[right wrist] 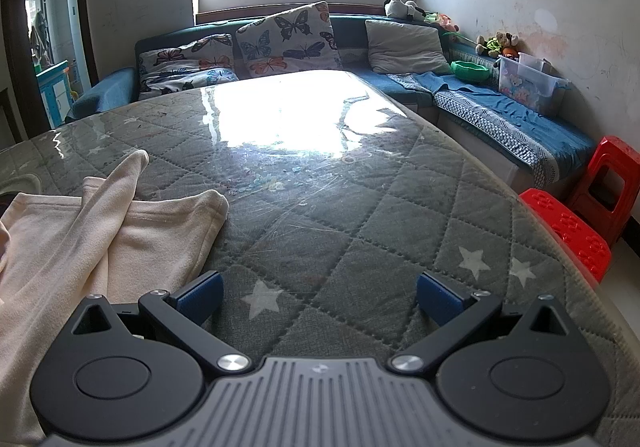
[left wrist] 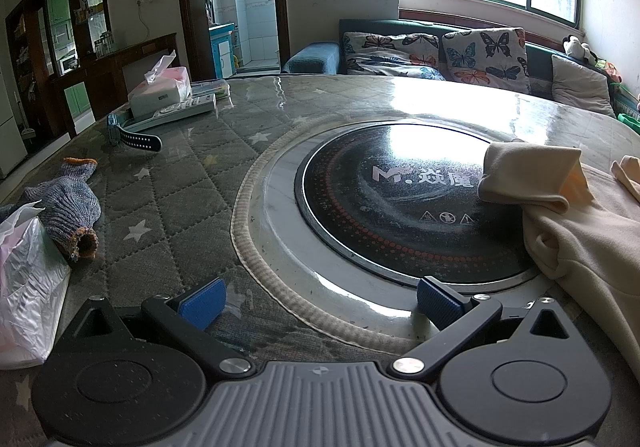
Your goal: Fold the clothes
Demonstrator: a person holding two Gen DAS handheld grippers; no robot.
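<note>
- Two tools hover over the bench [right wrist: 360, 207], both empty: the left tool [left wrist: 318, 305] and the right tool [right wrist: 318, 297] each have their blue pads spread wide with nothing between them.
- One cream garment [right wrist: 80, 239] lies rumpled between them, to the right of the left tool and to the left of the right tool; its nearest edge lies just beside the right tool's left pad, so I judge the right hand nearer.
- One sleeve [right wrist: 116, 183] slants up and away across the garment.
- One folded-over corner [left wrist: 528, 179] overlaps the round black cooktop [left wrist: 400, 207].
- Elsewhere: one knitted piece [left wrist: 68, 207], one plastic bag [left wrist: 28, 279], one tissue pack [left wrist: 162, 89].
</note>
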